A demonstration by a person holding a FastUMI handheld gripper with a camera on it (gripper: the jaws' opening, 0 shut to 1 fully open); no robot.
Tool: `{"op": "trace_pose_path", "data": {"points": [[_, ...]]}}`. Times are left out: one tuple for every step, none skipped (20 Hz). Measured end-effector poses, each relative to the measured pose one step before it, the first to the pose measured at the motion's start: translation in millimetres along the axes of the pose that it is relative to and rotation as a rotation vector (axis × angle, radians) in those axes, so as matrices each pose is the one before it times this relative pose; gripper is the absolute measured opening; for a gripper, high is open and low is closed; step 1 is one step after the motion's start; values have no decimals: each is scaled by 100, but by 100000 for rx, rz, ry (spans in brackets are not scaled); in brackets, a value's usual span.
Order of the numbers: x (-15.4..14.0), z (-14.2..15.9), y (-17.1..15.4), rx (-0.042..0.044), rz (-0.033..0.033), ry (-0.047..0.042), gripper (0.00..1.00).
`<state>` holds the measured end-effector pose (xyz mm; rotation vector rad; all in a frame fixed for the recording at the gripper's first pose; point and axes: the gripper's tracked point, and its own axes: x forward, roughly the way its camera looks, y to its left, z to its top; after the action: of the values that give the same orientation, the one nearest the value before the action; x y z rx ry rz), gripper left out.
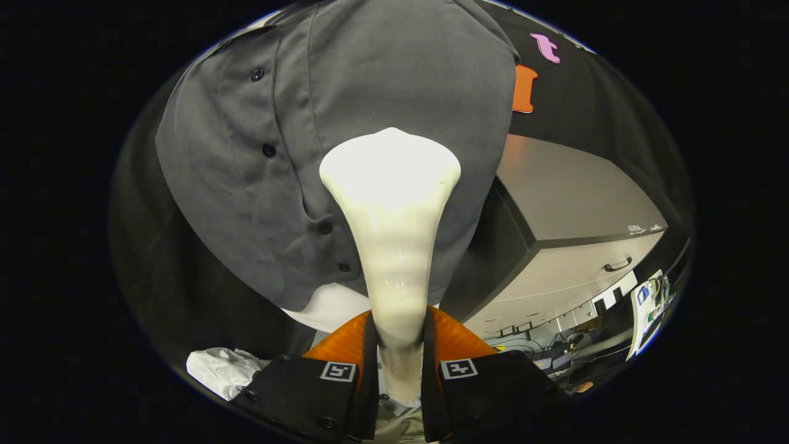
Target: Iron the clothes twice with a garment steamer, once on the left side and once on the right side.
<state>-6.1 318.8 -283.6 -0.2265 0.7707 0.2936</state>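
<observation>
Both tongs [399, 345] fingers clamping steamer [391, 203], head against grey shirt [370, 80]

No readable text, labels or numbers anywhere.

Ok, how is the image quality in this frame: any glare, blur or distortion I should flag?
Gripper view: the garment steamer, clamped between the fingers of the hand-held gripper, is overexposed at its head, with detail washed out; the grey shirt behind it is evenly lit, its buttons sharp; fisheye distortion bends the cabinet edges beyond the fingers; no motion blur is evident.
</observation>
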Motion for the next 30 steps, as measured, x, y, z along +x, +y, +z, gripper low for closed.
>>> {"op": "trace_pose_path", "data": {"points": [[335, -457, 81, -22, 58, 1006, 36], [230, -480, -75, -12, 50, 862, 36], [339, -459, 23, 105, 5, 953, 36], [340, -445, -40, -10, -81, 901, 36], [231, -406, 3, -41, -124, 785, 36], [225, -378, 180, -71, -168, 696, 36], [186, -375, -25, 100, -210, 625, 36], [156, -339, 54, 430, -229, 433, 36], [102, -341, 3, 249, -166, 710, 36], [109, -332, 34, 246, 26, 676, 36], [-27, -144, 100, 378, 214, 330, 36], [74, -440, -154, 309, 303, 351, 36], [-168, -147, -37, 118, 380, 43, 36], [-403, 143, 15, -87, 323, -450, 36], [-520, 264, -104, -8, 85, -825, 36], [-570, 505, 180, 37, -88, -1115, 36], [-640, 421, -25, -31, -5, -1434, 36], [-679, 420, 117, -187, 98, -1554, 36], [-731, 623, 67, -361, 254, -1711, 36], [-788, 697, 269, -541, 421, -1711, 36], [-736, 683, 164, -736, 686, -1634, 36], [-901, 886, 416, -562, 658, -1727, 36], [-832, 788, 303, -392, 321, -1709, 36], [-897, 655, 140, -392, 19, -1964, 36], [-772, 900, 118, -534, 126, -1847, 36], [-831, 873, 568, -520, 226, -1701, 36], [-861, 904, 285, -986, 429, -2278, 36], [-799, 952, 267, -1174, 619, -1800, 36], [-642, 769, 386, -805, 708, -1984, 36], [-767, 840, 320, -592, 650, -1840, 36]]}}
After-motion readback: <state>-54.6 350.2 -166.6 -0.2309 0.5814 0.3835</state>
